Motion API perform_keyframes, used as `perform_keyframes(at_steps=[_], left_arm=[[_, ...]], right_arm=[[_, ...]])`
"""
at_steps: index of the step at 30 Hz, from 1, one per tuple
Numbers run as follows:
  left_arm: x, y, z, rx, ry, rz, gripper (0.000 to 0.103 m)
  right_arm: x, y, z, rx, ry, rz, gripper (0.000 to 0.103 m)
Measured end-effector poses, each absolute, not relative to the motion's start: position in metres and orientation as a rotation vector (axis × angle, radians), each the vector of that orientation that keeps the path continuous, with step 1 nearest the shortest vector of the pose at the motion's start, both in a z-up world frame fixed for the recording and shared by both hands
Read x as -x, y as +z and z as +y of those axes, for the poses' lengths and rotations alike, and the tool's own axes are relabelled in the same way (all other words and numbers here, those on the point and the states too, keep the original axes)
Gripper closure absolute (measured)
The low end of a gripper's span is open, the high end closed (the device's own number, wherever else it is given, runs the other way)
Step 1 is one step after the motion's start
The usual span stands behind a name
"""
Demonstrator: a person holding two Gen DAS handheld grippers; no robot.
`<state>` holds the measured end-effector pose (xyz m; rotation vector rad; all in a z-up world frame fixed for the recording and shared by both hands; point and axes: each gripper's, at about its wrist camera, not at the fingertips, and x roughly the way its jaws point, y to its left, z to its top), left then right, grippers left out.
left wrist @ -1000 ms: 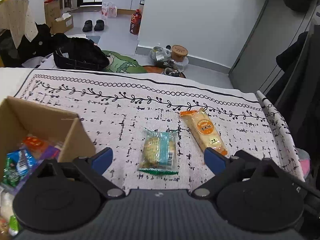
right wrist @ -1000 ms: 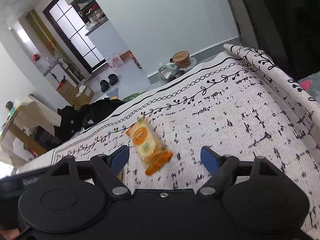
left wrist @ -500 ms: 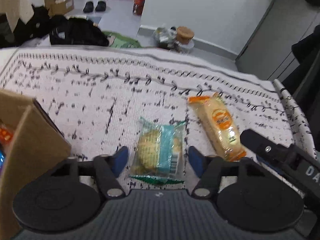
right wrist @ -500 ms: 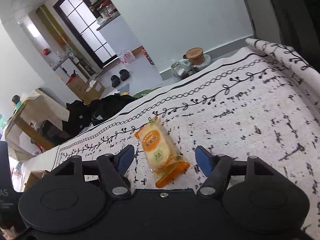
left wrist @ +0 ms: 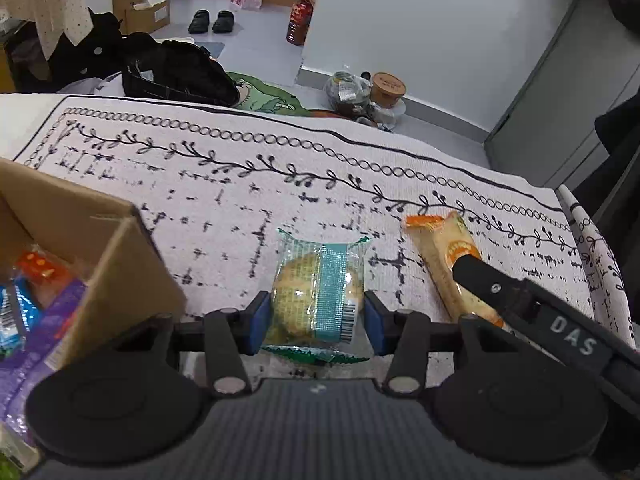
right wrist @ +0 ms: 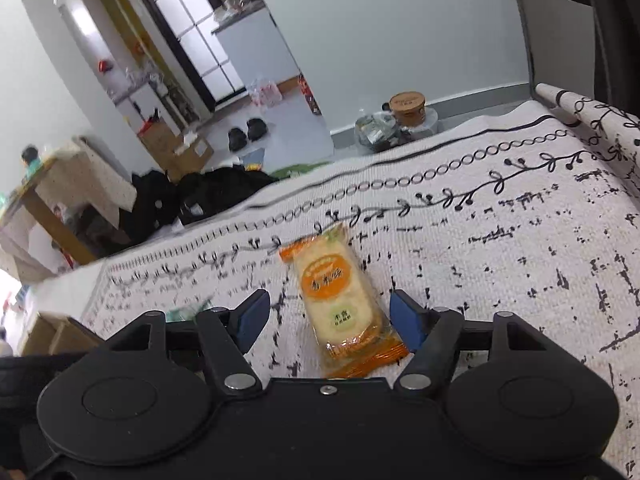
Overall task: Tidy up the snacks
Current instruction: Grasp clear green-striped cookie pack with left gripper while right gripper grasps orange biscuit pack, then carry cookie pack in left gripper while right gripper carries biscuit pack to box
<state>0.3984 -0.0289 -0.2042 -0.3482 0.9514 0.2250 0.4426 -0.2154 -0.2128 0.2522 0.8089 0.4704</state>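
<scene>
Snacks lie on a white cloth (left wrist: 224, 200) printed with black vines and dashes. The left claw (left wrist: 316, 316) has just been closing, and its blue pads (left wrist: 259, 320) now sit against both sides of a round biscuit in a clear wrapper with a teal band (left wrist: 320, 296); the packet rests on the cloth between them and looks pinched at its near half. To the left of this claw stands an open cardboard box (left wrist: 120, 264) with bright packets inside, among them blue, orange and purple ones (left wrist: 28, 292).

To the right of the left claw lies an orange cracker pack (right wrist: 340, 300), long and narrow, with its far end pointing away. The right claw (right wrist: 328, 318) straddles the near end of this pack. Its jaws have just been narrowing, with the pack between them. The right-hand pad (right wrist: 404, 320) is close against the wrapper edge, and the left-hand pad stands apart from it, so the pack is not yet squeezed. From the left wrist view, a black finger of the right claw crosses over the cracker pack.
</scene>
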Motion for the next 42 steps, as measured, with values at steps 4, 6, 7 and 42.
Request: perform_keyframes(at_steps=[4,6,7,42], left_arm=[[-0.395,-0.203,-0.024,0.361,0.223,0.951,0.055],[-0.394,-0.203,-0.024,0.366,0.219,0.950,0.055],[-0.393,-0.202,-0.024,0.364,0.219,0.949,0.055],[-0.315,-0.126,-0.028,0.335,0.098,0.872,0.055]], right_arm=[[-0.435,-0.212,-0.207,-0.138,0.450,0.820,0.064],[-0.434,-0.213,-0.210,-0.135,0.450,0.827,0.066],[-0.433,-0.212,-0.211,-0.142,0.450,0.831,0.067],[-0.332,-0.153,-0.260,-0.357,0.281,0.728,0.068]])
